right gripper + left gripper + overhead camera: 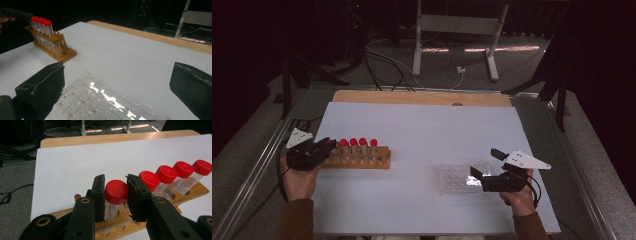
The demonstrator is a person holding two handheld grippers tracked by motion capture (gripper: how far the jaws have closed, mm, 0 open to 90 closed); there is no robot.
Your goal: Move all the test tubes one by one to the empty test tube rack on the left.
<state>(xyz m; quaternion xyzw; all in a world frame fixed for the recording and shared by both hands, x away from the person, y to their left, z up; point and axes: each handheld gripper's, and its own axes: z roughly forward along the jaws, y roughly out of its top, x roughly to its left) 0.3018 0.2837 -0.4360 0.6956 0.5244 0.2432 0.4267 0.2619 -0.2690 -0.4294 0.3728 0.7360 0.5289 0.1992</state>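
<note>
**Left claw clamped on the end tube of the rack**

At the left side of the white counter [422, 130], a wooden rack [362, 159] lies along the near-left area and carries a row of clear tubes with red caps. The left claw [116, 192] reaches in from the rack's left end. In the left gripper view its two black jaws stand on either side of the red cap of the end tube [115, 195], and the pads press against that cap, so the claw is gripping this tube. The tube stands upright in its hole in the rack. Four more red-capped tubes [172, 176] stand in the row beyond it, close together, running off toward the rack's right end.

On the right side of the counter, well apart from the rack, a clear plastic tray [459, 179] with rows of round wells lies flat. The right claw [117, 90] hovers just over the tray's right end, its jaws spread wide with nothing between the pads; in the right gripper view the tray lies below and between them. The person's right hand [517, 197] holds this gripper near the counter's near-right edge, and the left hand [299, 180] holds the other at the near-left.
</note>
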